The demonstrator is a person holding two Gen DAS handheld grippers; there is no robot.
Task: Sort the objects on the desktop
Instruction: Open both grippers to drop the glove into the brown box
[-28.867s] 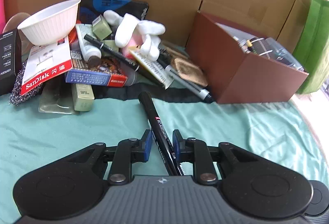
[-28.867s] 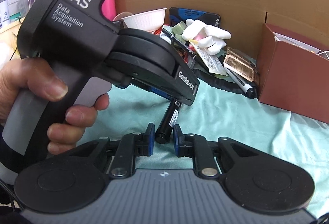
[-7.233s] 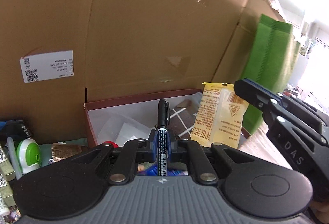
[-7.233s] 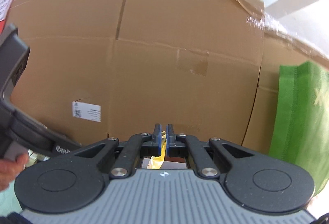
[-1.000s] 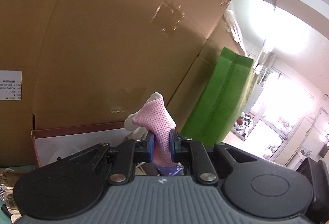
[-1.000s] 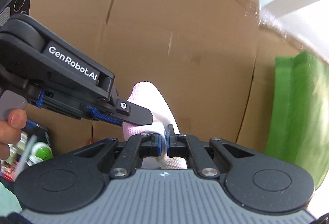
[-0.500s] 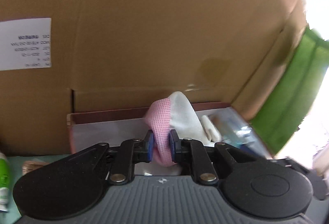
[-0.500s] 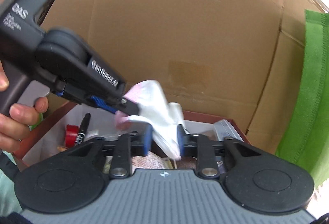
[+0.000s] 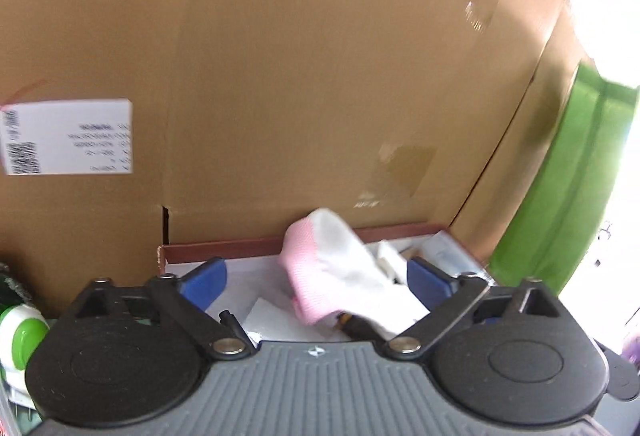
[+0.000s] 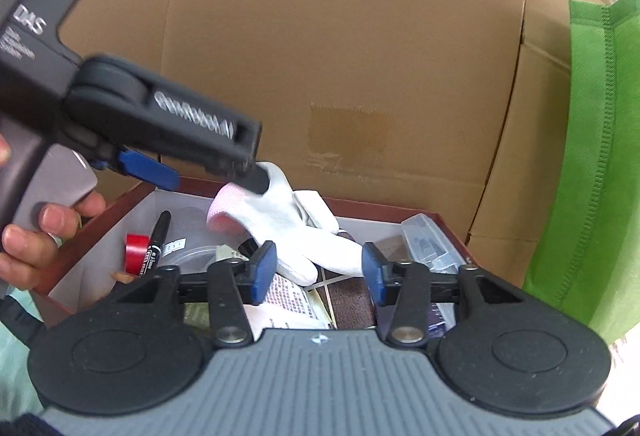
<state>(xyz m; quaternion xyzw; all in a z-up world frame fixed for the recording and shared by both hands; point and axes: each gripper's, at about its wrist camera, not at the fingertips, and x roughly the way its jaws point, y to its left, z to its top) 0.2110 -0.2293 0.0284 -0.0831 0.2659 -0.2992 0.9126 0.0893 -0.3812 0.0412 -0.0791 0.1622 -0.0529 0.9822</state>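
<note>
A white glove with a pink cuff (image 9: 332, 268) (image 10: 296, 224) drops loose into the brown box (image 9: 224, 246) (image 10: 120, 208), above the things inside it. My left gripper (image 9: 316, 278) (image 10: 204, 176) hangs over the box with its jaws opening wide. The glove shows between its blue pads (image 9: 204, 276), and neither pad presses on it. My right gripper (image 10: 317, 273) is at the box's near side, its jaws also opening. The glove's finger end lies just beyond its pads (image 10: 264, 272), untouched.
In the box lie a black marker (image 10: 156, 240), a red tape roll (image 10: 134, 252), a clear plastic case (image 10: 432, 240) and printed papers. A tall cardboard wall (image 10: 340, 56) stands behind, a green bag (image 10: 592, 156) to the right. A person's hand (image 10: 40, 228) holds the left gripper.
Both grippers were shut on the glove and have let go, their jaws now spread. The glove has sunk into the box. Both views have tipped downward.
</note>
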